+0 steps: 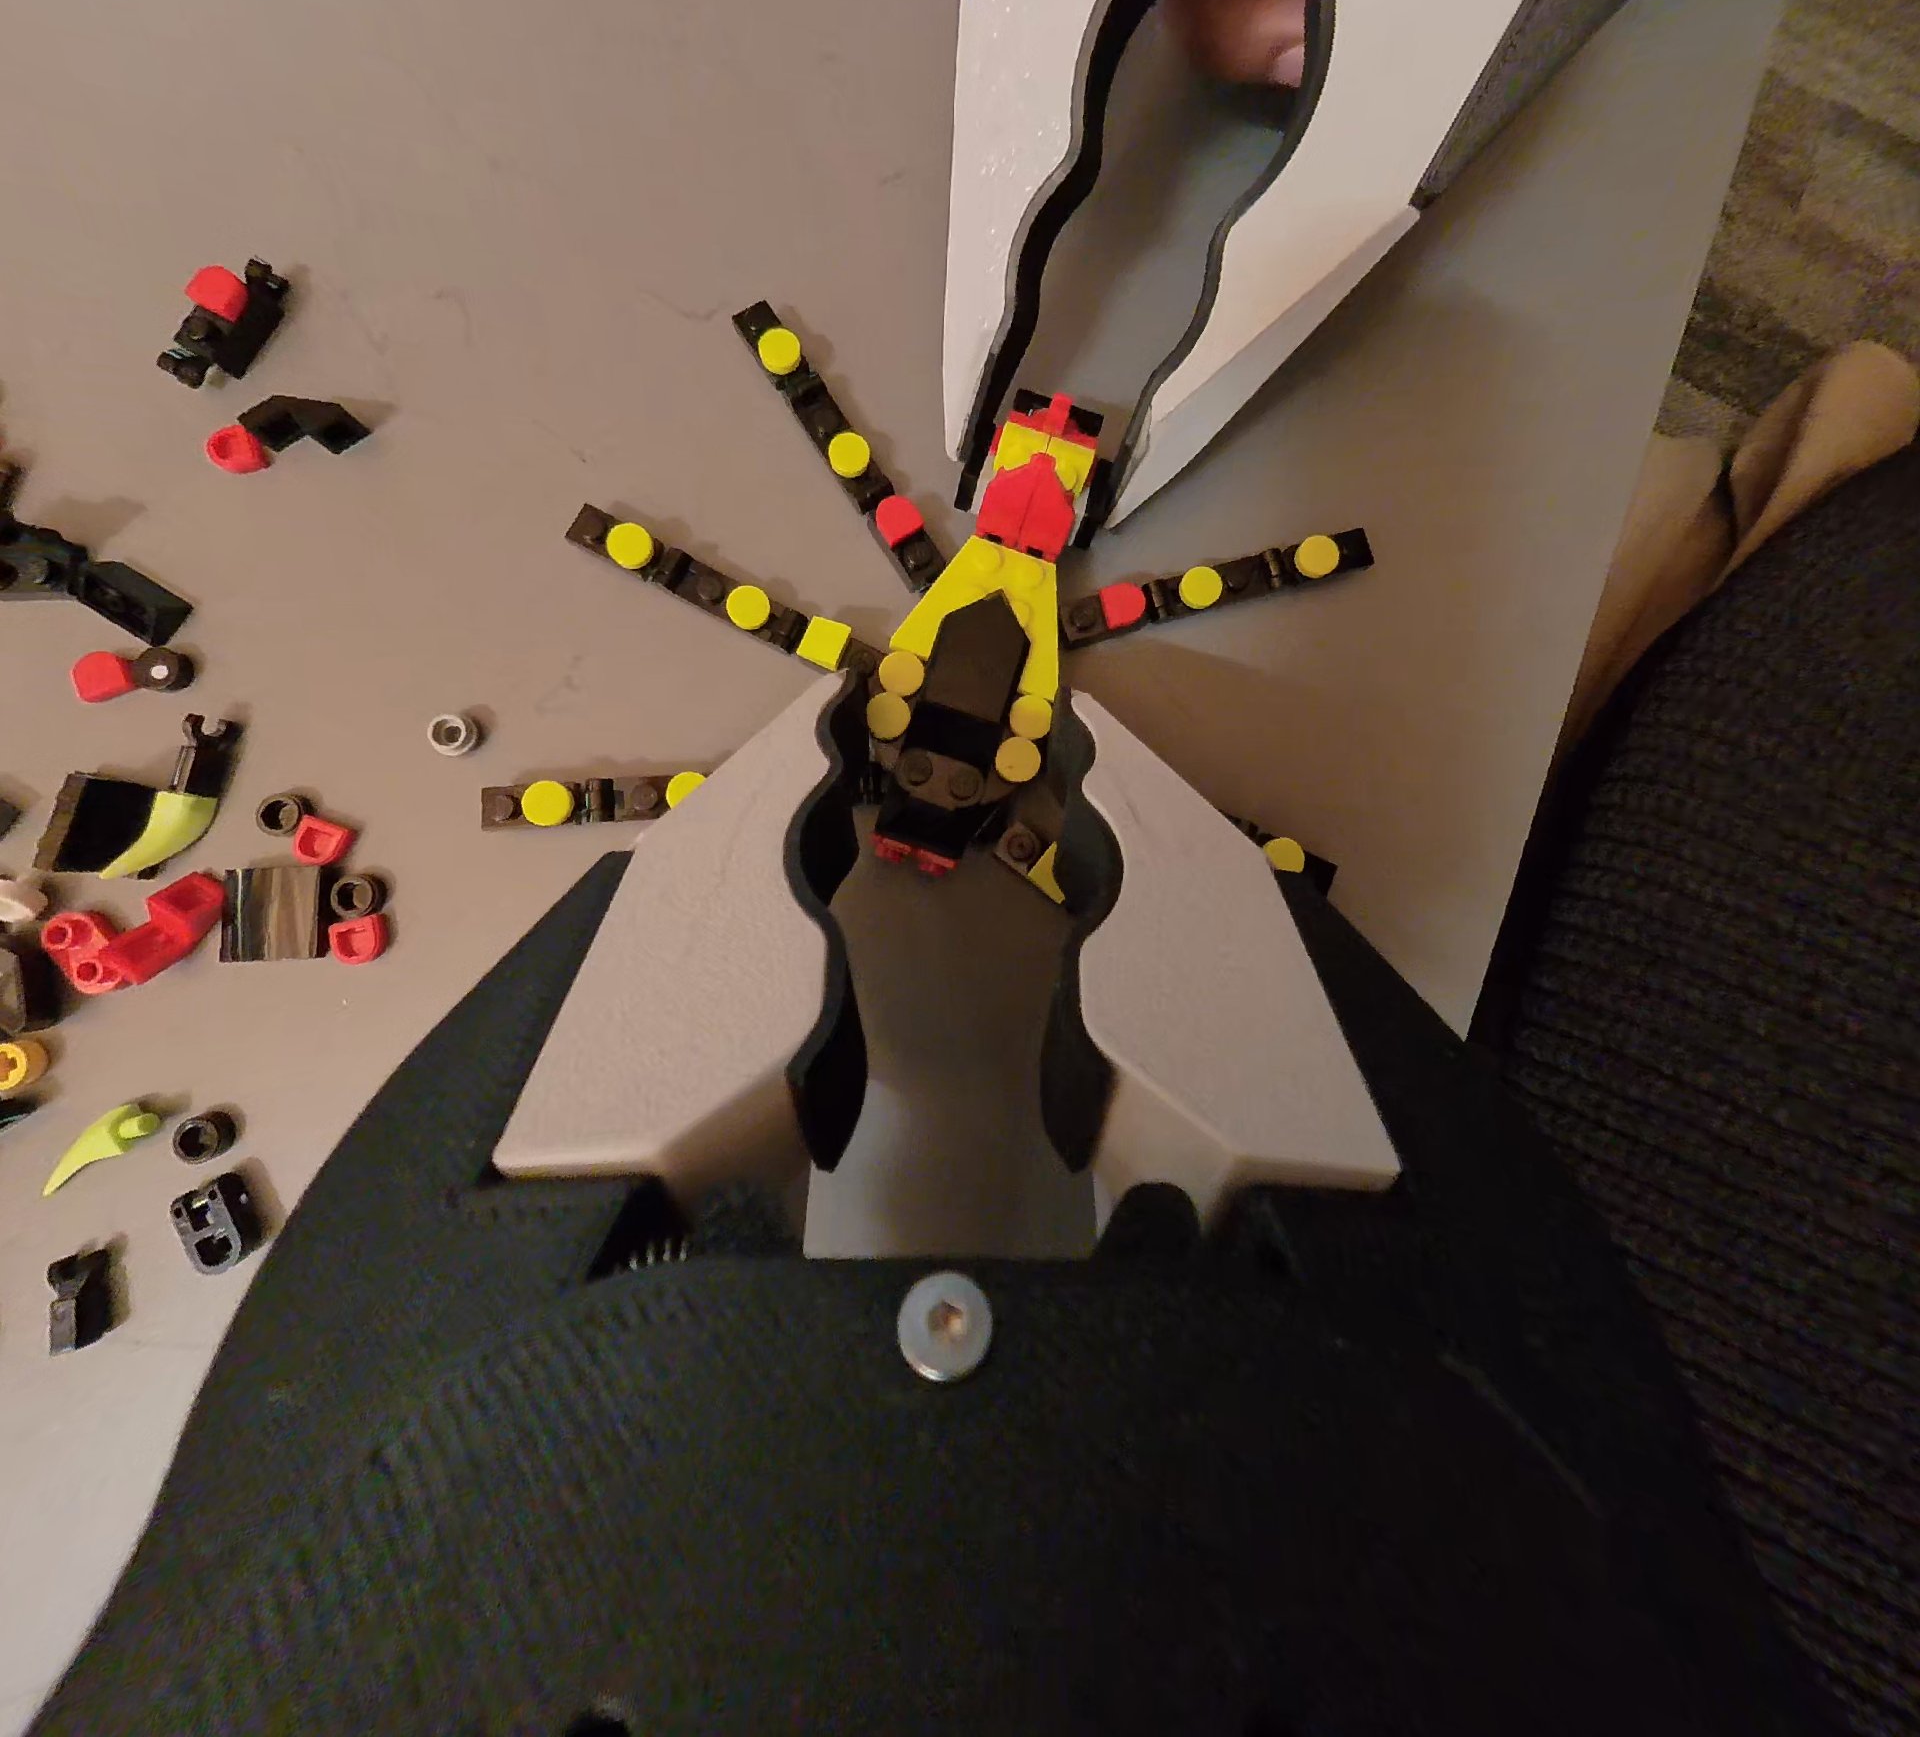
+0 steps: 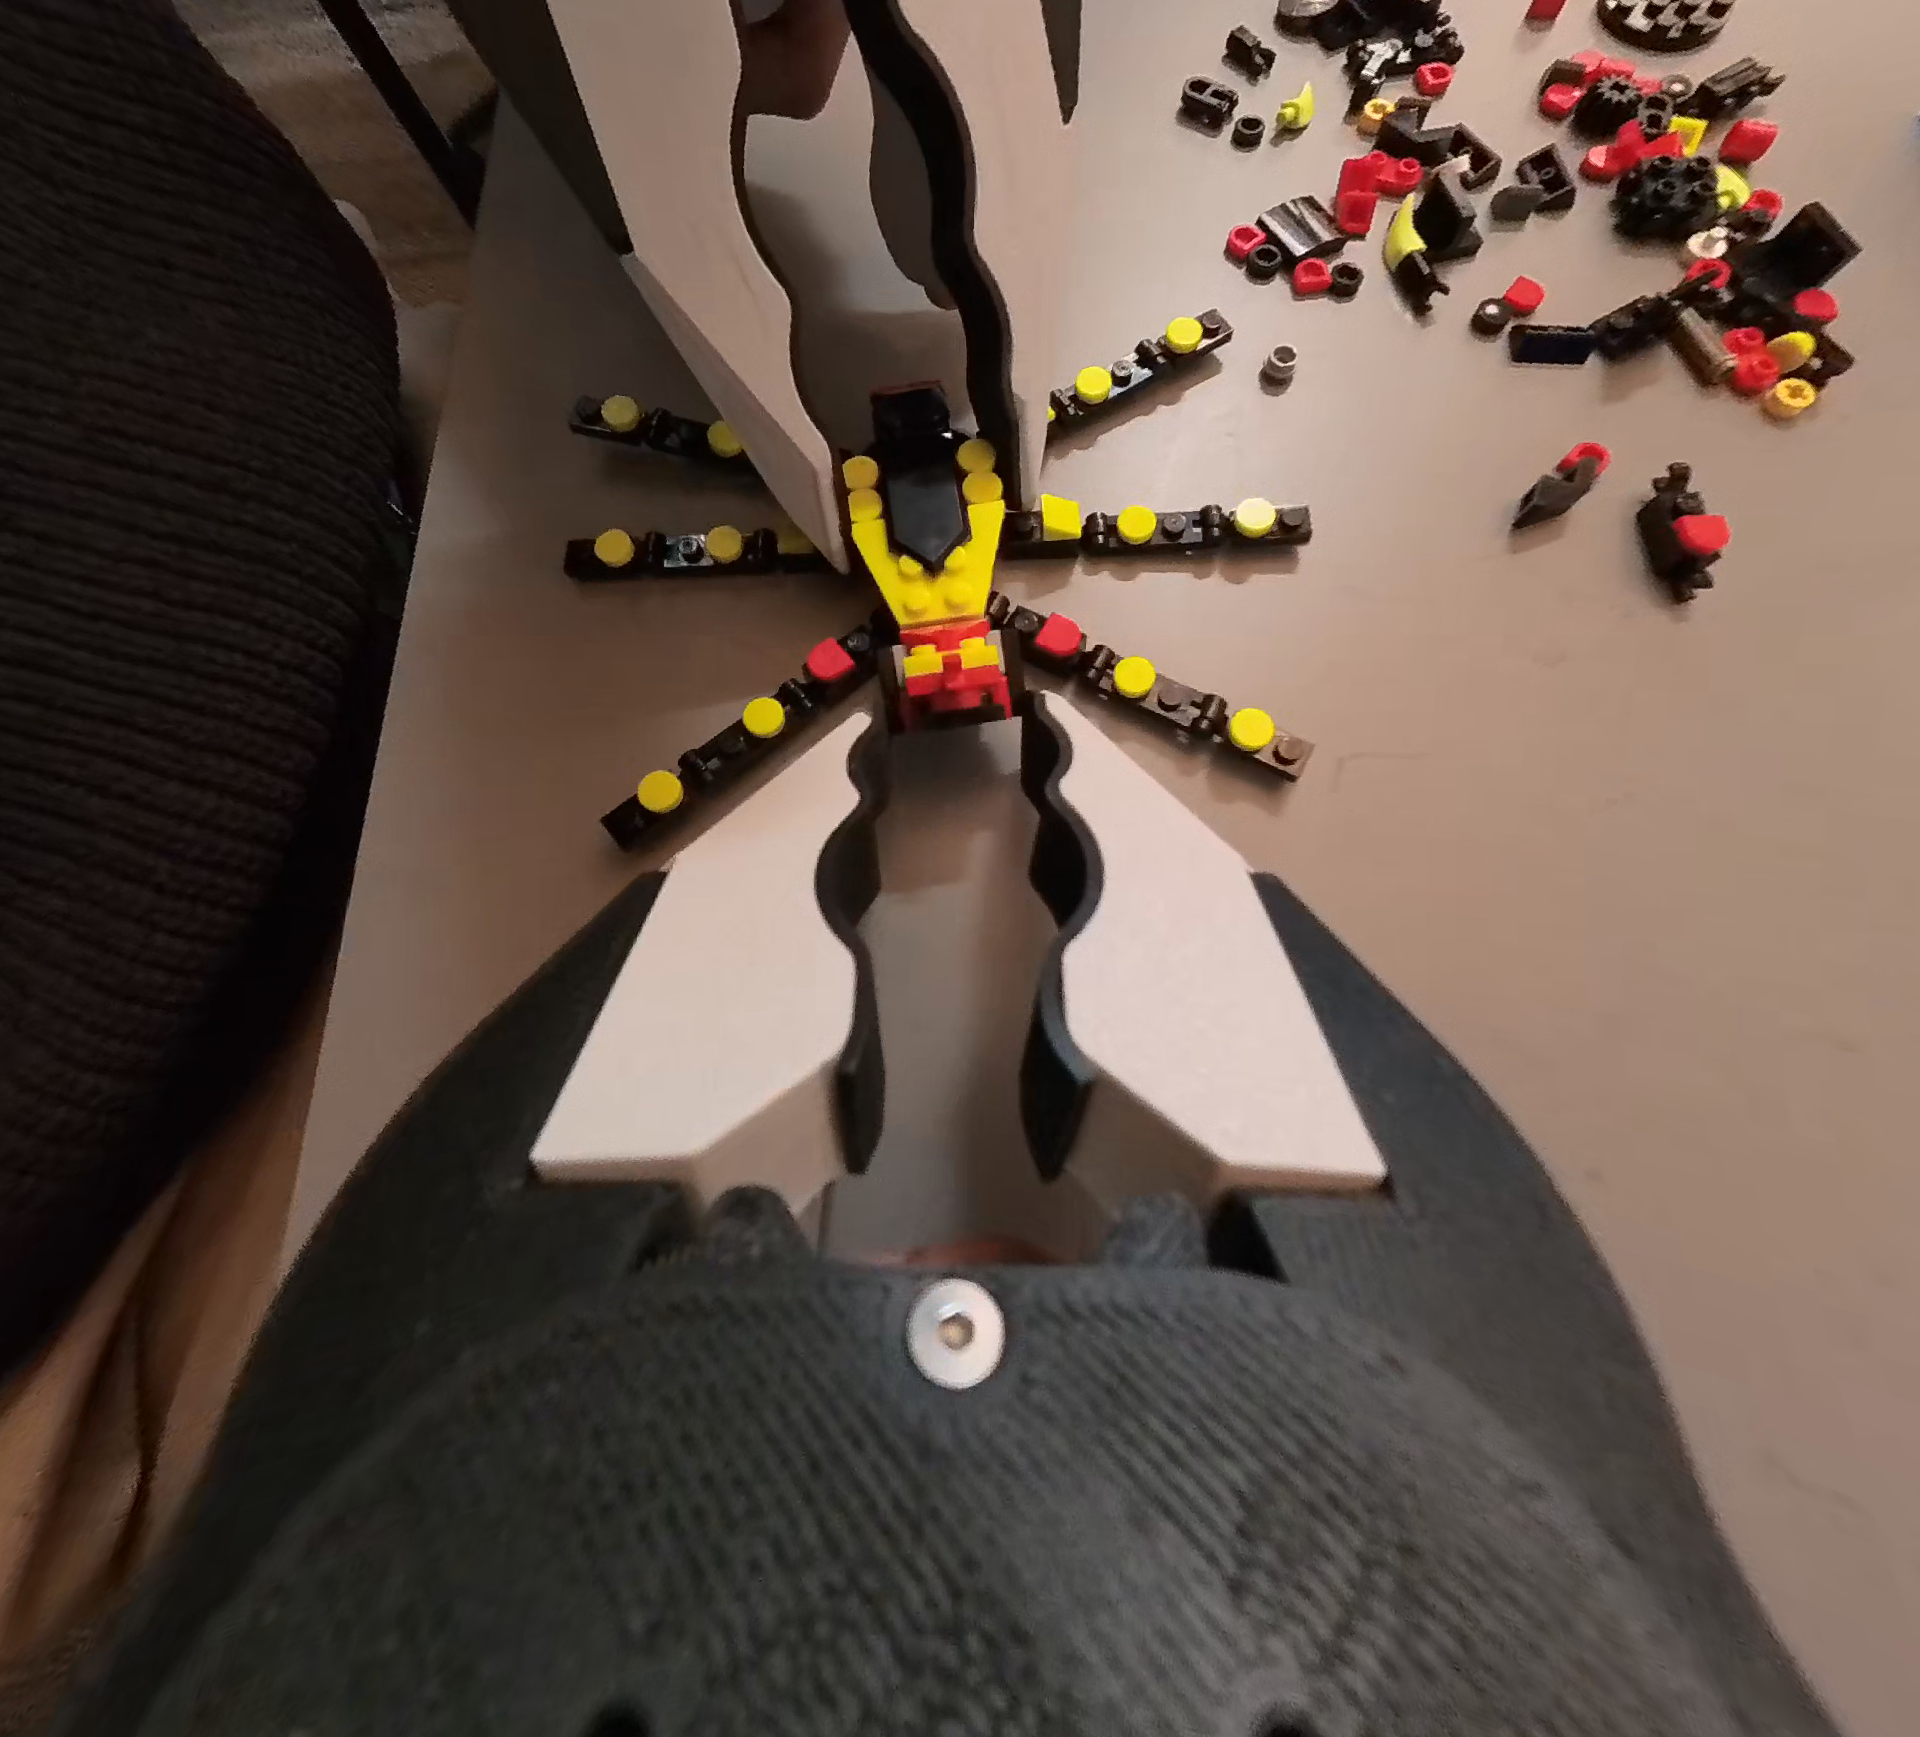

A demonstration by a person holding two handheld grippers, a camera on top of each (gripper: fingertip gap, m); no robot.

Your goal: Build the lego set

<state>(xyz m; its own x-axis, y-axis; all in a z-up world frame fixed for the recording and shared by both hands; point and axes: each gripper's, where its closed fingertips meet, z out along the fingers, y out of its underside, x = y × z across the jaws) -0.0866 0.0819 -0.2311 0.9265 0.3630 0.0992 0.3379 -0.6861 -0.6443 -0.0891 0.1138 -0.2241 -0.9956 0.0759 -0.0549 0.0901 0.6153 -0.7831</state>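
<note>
A lego spider [image 1: 977, 607] lies flat on the grey table [image 1: 520, 129], with a yellow and black body, a red and yellow head, and black legs [image 1: 707, 586] dotted with yellow round tiles. My left gripper [image 1: 961, 700] is closed on the black rear of the body, a finger on each side. My right gripper [image 2: 948, 713] faces it and is closed on the red and yellow head [image 2: 948, 679]. The right gripper also shows in the left wrist view [image 1: 1039, 482], and the left gripper in the right wrist view [image 2: 930, 524]. The spider [image 2: 925, 565] sits near the table's edge.
A scatter of loose red, black and lime pieces [image 1: 187, 908] lies to one side, also in the right wrist view [image 2: 1558, 181]. A small grey round piece [image 2: 1283, 362] lies apart. The table edge [image 1: 1558, 648] and a person's dark knit clothing [image 1: 1714, 960] lie beyond the spider. The grippers' ends are close to 4 cm from one another. From the left gripper's tips to the small grey round piece [image 2: 1283, 362] is close to 8 cm. My left wrist view [image 1: 437, 755] looks at it from another angle.
</note>
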